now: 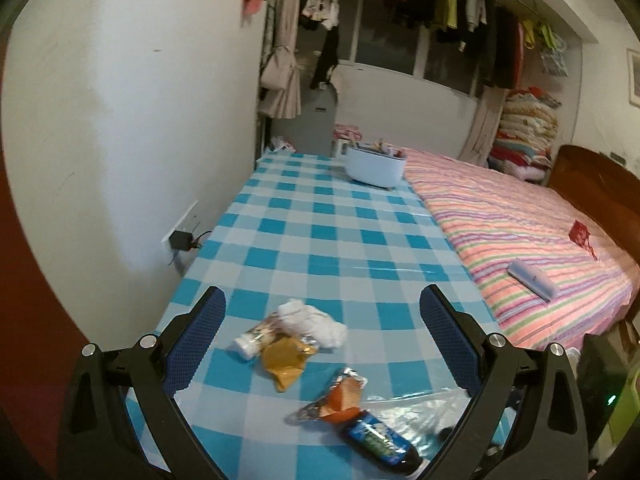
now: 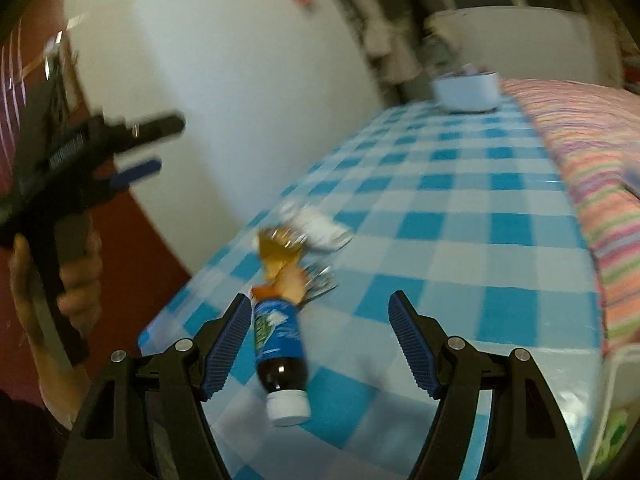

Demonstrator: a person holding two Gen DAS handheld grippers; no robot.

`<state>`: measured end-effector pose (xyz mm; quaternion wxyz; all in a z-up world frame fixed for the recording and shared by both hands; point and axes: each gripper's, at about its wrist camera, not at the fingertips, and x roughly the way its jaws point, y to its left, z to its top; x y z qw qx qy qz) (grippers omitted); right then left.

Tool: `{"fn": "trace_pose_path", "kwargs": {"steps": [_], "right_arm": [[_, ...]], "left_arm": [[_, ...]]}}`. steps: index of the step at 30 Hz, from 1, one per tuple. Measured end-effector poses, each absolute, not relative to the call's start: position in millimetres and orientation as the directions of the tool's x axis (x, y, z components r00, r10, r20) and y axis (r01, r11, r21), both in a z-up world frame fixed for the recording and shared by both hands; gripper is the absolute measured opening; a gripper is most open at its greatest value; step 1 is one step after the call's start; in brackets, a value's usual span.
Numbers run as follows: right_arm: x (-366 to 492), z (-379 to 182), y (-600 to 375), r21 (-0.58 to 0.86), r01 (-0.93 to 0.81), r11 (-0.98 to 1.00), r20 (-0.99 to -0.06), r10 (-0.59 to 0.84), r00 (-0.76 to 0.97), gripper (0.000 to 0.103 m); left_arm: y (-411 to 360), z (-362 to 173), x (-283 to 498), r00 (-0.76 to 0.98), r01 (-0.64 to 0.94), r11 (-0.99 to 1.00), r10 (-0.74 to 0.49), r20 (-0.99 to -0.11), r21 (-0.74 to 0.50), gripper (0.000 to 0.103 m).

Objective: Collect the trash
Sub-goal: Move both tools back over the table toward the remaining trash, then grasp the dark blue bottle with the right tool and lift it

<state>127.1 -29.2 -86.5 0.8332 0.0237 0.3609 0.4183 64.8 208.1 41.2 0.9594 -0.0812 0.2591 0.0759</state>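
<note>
The dark bottle [image 2: 280, 354] is seen lying between the spread, empty right gripper [image 2: 316, 344]. The left gripper [image 1: 322, 344] is likewise held spread, wrappers [image 1: 286, 360] lying beneath it

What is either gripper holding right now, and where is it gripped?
Nothing. The left gripper and right gripper both have open jaws above the trash; the dark bottle lies free on the table.

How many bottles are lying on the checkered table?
2. A dark bottle with a blue label lies nearest the camera, by the orange wrapper. A small white bottle lies farther back, beside the crumpled tissue. None seem hidden.
</note>
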Motion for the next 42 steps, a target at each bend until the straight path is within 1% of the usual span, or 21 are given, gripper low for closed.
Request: {"fn": "trace_pose_path", "kwargs": {"steps": [2, 7, 13, 17, 28, 40, 41, 42], "right_arm": [[126, -91, -5, 0.288, -0.728, 0.622, -0.628, 0.697, 0.347, 0.069], [121, -104, 23, 0.227, -0.785, 0.576, -0.688, 0.665, 0.289, 0.069], [123, -114, 35, 0.209, -0.791, 0.574, -0.729, 0.631, 0.265, 0.069], [124, -122, 45, 0.169, -0.802, 0.574, -0.764, 0.59, 0.262, 0.069], [130, -134, 49, 0.147, -0.793, 0.592, -0.801, 0.542, 0.256, 0.069], [123, -138, 57, 0.122, -0.805, 0.58, -0.813, 0.524, 0.254, 0.069], [123, -138, 57, 0.123, -0.802, 0.584, -0.814, 0.522, 0.255, 0.069], [124, -138, 57, 0.125, -0.801, 0.585, -0.814, 0.523, 0.254, 0.066]], "left_arm": [[213, 40, 62, 0.851, -0.197, 0.974, 0.113, -0.513, -0.113, 0.096], [223, 34, 59, 0.839, -0.218, 0.97, 0.13, -0.529, -0.106, 0.096], [239, 28, 55, 0.826, -0.244, 0.963, 0.146, -0.545, -0.112, 0.096], [247, 26, 54, 0.82, -0.258, 0.958, 0.146, -0.554, -0.128, 0.096], [250, 25, 53, 0.819, -0.263, 0.955, 0.146, -0.555, -0.135, 0.096], [248, 22, 52, 0.819, -0.26, 0.955, 0.14, -0.557, -0.142, 0.096], [248, 22, 51, 0.818, -0.26, 0.955, 0.139, -0.558, -0.143, 0.096], [247, 21, 51, 0.818, -0.262, 0.954, 0.14, -0.558, -0.144, 0.096]]}}
